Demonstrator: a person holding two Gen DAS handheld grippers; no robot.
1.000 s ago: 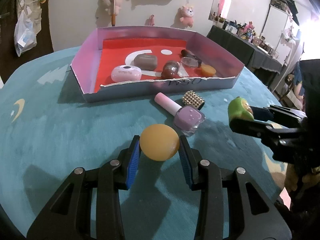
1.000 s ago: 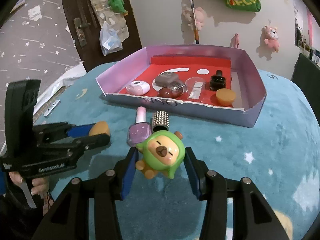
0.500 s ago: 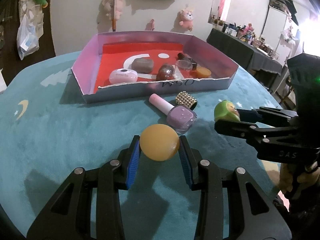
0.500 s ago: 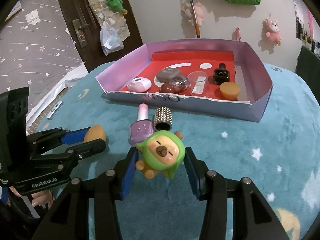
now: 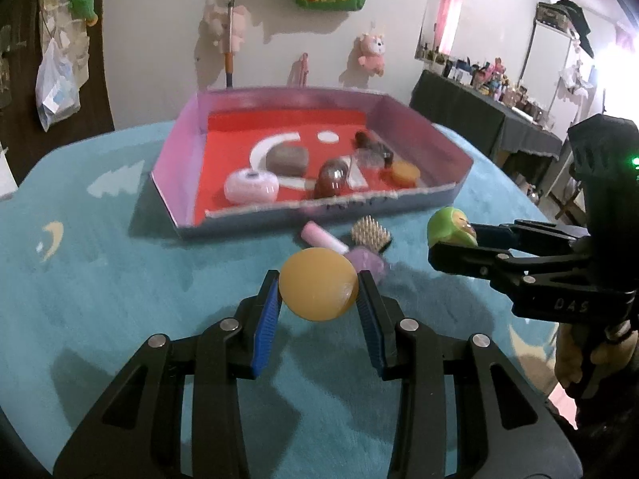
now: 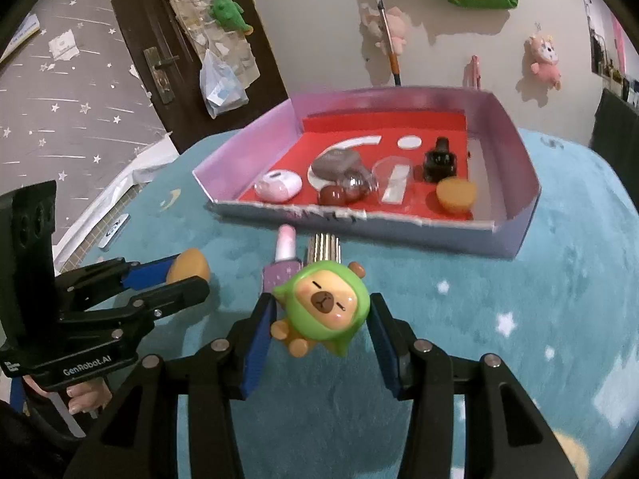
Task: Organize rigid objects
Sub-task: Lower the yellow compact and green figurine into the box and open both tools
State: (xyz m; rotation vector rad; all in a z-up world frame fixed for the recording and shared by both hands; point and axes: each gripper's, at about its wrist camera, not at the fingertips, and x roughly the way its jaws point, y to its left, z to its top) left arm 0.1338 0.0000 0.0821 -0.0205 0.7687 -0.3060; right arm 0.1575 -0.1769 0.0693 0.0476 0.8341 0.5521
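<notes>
My left gripper (image 5: 318,293) is shut on an orange round object (image 5: 318,284), held above the teal cloth; the same gripper (image 6: 187,275) shows at the left of the right wrist view. My right gripper (image 6: 321,315) is shut on a green-hooded capybara figure (image 6: 323,307), also seen as the figure (image 5: 449,231) at the right of the left wrist view. On the cloth ahead lie a purple nail-polish bottle (image 6: 281,259) with a pink cap and a studded metal cylinder (image 6: 324,245). Behind them sits the pink-walled box (image 6: 523,183) with a red floor.
The box holds a pink oval case (image 6: 277,185), a grey stone (image 6: 333,161), dark red balls (image 6: 343,193), a clear dish (image 6: 393,169), a black bottle (image 6: 439,161) and an orange cap (image 6: 455,193). A dark door (image 6: 167,40) and a cluttered shelf (image 5: 491,84) stand beyond the table.
Both views have tilted up slightly, so the box and loose objects sit lower in frame. The right gripper with the figure appears further left in the left wrist view. Both grips are unchanged.
</notes>
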